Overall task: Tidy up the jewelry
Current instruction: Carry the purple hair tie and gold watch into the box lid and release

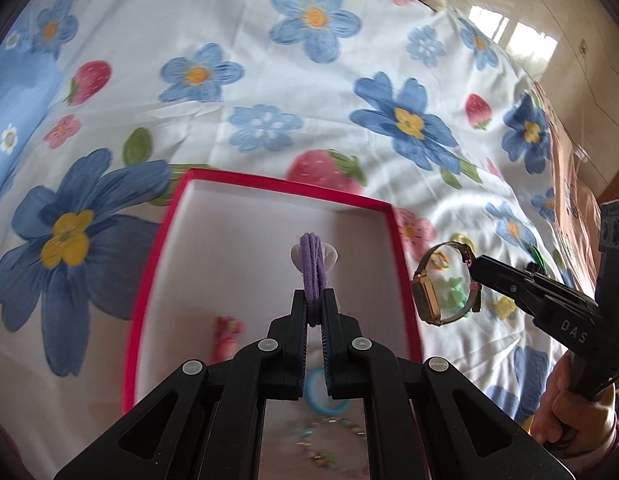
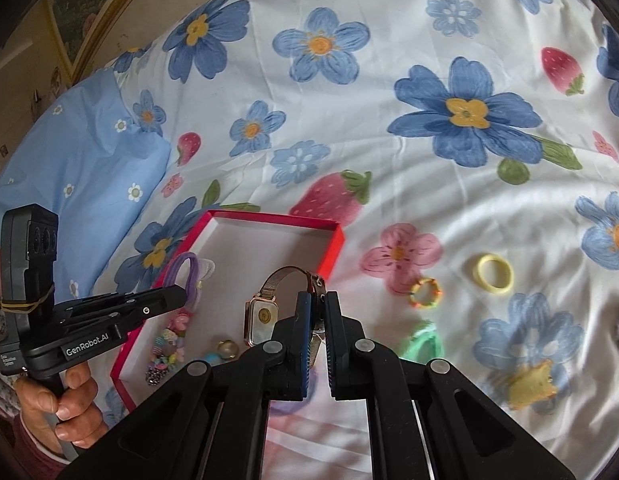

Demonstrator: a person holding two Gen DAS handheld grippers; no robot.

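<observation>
Two pieces of jewelry hang in the air over a red box [image 2: 336,240]. A purple hair tie [image 1: 312,268], with a white bow, is pinched in the left tongs [image 1: 314,312]; its loop runs lengthwise away from the fingers, above the box's white floor. A gold watch [image 2: 265,316] hangs by its mesh strap in the right tongs [image 2: 318,312], closed tight on the strap; its square face is turned sideways, the band arching upward, just over the box's right edge. Inside the box lie a beaded charm string [image 2: 167,346] and a small round bead [image 2: 226,347]. On the flowered bedsheet [image 2: 349,120] to the right sit a yellow ring [image 2: 492,273], a beaded ring [image 2: 425,293], a green hair tie [image 2: 423,344] and a yellow clip [image 2: 531,386].
</observation>
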